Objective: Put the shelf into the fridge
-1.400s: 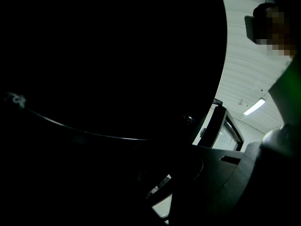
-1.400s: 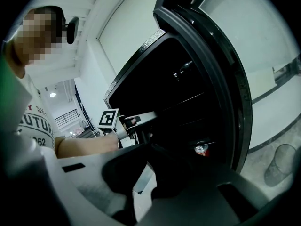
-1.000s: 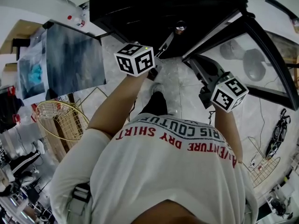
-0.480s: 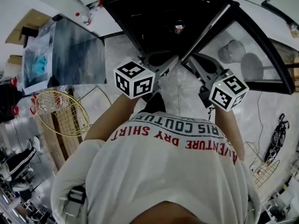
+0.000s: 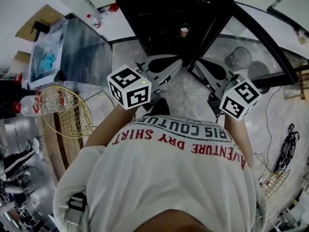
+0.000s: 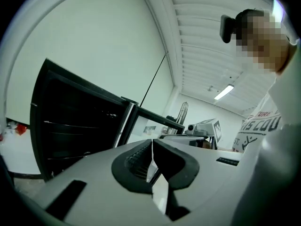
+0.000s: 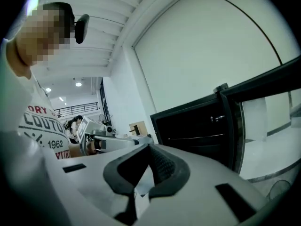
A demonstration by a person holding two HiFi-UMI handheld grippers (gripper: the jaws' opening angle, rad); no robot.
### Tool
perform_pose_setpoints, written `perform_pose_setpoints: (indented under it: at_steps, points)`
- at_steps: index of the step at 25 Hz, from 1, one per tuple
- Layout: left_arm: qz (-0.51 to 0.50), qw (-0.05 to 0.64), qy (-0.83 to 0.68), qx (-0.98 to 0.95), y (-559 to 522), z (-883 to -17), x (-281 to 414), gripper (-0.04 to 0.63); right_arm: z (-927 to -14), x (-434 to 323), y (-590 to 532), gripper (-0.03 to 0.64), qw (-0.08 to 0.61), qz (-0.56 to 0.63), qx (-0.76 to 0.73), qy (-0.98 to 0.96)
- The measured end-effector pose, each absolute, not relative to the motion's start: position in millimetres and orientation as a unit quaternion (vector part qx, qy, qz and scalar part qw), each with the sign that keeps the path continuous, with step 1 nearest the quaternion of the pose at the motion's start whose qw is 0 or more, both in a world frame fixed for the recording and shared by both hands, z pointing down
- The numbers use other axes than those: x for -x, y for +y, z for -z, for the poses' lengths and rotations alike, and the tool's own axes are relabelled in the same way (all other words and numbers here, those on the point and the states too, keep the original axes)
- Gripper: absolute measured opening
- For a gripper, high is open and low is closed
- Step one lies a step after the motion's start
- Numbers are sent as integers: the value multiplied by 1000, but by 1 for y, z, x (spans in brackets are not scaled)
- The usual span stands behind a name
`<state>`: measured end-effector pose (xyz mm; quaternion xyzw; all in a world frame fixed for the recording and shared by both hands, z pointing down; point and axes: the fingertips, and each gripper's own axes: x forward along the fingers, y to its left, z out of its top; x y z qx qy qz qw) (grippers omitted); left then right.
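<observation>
**In front of the open fridge, both grippers drawn back with nothing in them**

In the head view, both grippers sit lower than a second ago: nearer the person's chest, farther from the mouth of the fridge. The left marker cube has dropped down and to the left, away from the dark opening. The right marker cube has shifted less.

The fridge is a black box with a dark interior. Its glass door stands open to the right in a thin black frame, and the pale, glossy stone floor shows through the pane. In the right gripper view the shelf reads as a thin bright line running level across the inside of the fridge. Its material cannot be made out. A round gold wire basket lies on the floor well to the left.

The left gripper has pale grey fingers with black ribbed pads. Its jaws have just been closing and now meet edge to edge, with nothing between them. The right gripper is built the same way and its pads are likewise pressed together, empty. In the head view the left gripper and the right gripper both point towards the fridge, their tips near each other but apart, touching neither it nor the shelf.
</observation>
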<state>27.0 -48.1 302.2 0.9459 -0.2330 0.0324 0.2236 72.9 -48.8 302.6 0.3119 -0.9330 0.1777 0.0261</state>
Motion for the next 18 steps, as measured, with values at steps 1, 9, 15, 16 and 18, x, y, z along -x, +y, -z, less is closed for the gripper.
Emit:
perform_pose_setpoints:
  at_steps: [1, 9, 15, 16, 18]
  points:
    - [-33, 220, -233, -947, -44, -300, -28, 34, -300, -74, -46, 23, 25, -175, -311, -934]
    - [-39, 206, -245, -947, -41, -294, -18, 34, -294, -66, -43, 23, 21, -166, -300, -939]
    - [-43, 195, -252, -947, -37, -293, -13, 34, -298, -60, -39, 23, 24, -165, -290, -942]
    - [-43, 195, -254, -946, -39, -294, -11, 34, -298, -59, -40, 23, 23, -165, -288, -943]
    - [-43, 194, -257, -946, -41, -295, -8, 34, -298, -56, -42, 23, 23, -165, -286, -944]
